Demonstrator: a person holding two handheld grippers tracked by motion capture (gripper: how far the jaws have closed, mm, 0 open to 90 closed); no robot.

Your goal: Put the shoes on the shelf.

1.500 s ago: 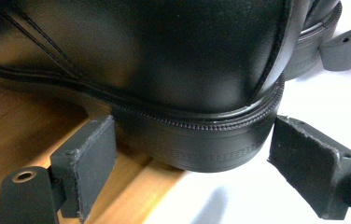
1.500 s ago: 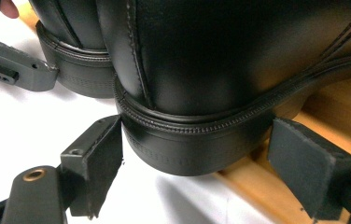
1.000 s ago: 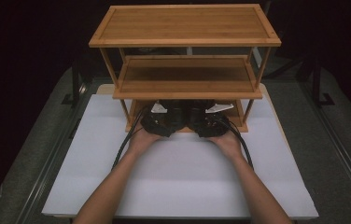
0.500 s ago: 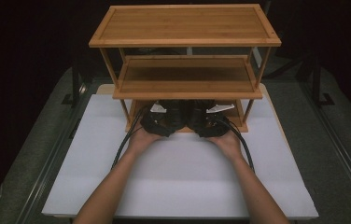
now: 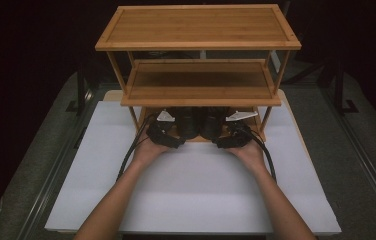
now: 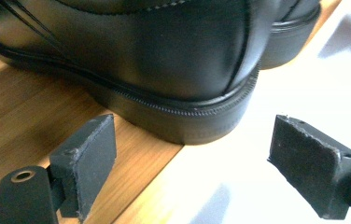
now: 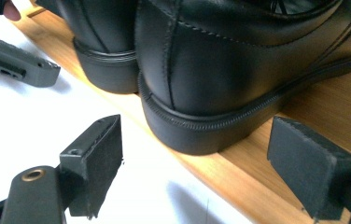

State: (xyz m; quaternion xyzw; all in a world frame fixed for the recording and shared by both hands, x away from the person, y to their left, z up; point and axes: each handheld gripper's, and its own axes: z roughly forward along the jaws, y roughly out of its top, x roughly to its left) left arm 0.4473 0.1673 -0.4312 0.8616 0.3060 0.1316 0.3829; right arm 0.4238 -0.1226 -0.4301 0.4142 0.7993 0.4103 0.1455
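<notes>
Jaws of both grippers stand open, each pair just short of a heel; nothing is held, and the pose matches that of a second ago. Rack [image 5: 198,90] rests on the white board [image 5: 196,200], near its far edge. Left shoe [image 6: 131,60] and right shoe [image 7: 239,70] sit touching on the bottom shelf [image 6: 19,116], heels overhanging its front edge, so a grasp looks imminent.

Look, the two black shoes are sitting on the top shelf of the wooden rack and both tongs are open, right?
Not the top shelf. The high view shows the two black shoes down on the bottom board of the wooden rack, under the middle shelf, with their heels at its front edge. The rest holds: the left tongs and right tongs are both open, each facing a heel.
</notes>
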